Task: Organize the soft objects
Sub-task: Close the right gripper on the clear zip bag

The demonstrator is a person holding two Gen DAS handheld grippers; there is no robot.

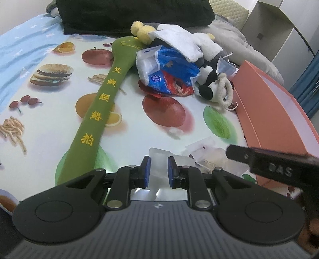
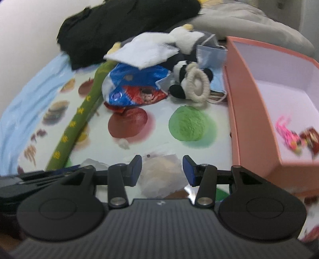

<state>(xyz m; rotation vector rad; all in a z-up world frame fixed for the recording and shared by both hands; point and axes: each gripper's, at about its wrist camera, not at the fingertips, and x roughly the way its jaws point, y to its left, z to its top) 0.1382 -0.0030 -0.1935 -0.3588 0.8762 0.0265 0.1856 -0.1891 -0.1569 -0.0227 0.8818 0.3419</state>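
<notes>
My left gripper [image 1: 159, 171] is shut on a clear plastic packet [image 1: 159, 157] low over the fruit-print cloth [image 1: 49, 129]. My right gripper [image 2: 162, 171] has its jaws opening around a clear packet with beige contents [image 2: 161, 179], and the pads do not press on it. One of its fingers [image 1: 269, 165] shows at the right of the left wrist view. Further back lie a long green plush stick [image 1: 95, 111], a blue and red plastic bag [image 1: 169, 73], a black and white plush [image 1: 209, 83], a white towel [image 1: 179, 39] and a blue face mask [image 1: 227, 65].
A pink open box [image 2: 255, 99] stands at the right edge, holding a pink item and a red wrapper [image 2: 295, 139]. More clear packets [image 1: 207, 157] lie by the box. A black garment [image 1: 129, 16] and a grey blanket [image 1: 239, 39] fill the back.
</notes>
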